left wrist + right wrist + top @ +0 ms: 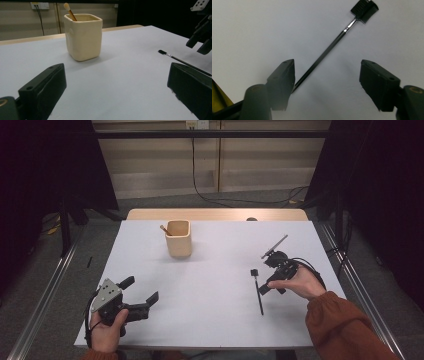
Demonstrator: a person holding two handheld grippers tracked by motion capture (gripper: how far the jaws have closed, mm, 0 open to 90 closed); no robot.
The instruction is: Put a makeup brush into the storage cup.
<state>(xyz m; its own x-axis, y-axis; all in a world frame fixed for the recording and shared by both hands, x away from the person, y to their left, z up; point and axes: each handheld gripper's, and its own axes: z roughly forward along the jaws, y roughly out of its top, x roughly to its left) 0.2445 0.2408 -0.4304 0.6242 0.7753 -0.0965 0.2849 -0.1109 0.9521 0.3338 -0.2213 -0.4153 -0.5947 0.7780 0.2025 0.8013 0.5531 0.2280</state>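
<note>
The black brush [258, 291] lies flat on the white table [210, 285], right of centre in the high view, its square head toward the top of the frame and its thin handle running down toward the bottom edge. We judge it is set out this way so that its handle can be taken from above. Our right gripper [270, 282] hangs just over it, tilted down; in the right gripper view the handle [322, 56] crosses the gap slantwise, its lower end beside the left-hand jaw, and the jaws stand apart without pressing it. Farther off, in the upper middle, the cream cup [178, 238] already holds a wooden stick [69, 11]. At lower left our left gripper [140, 295] rests low, jaws wide apart and holding nothing.
</note>
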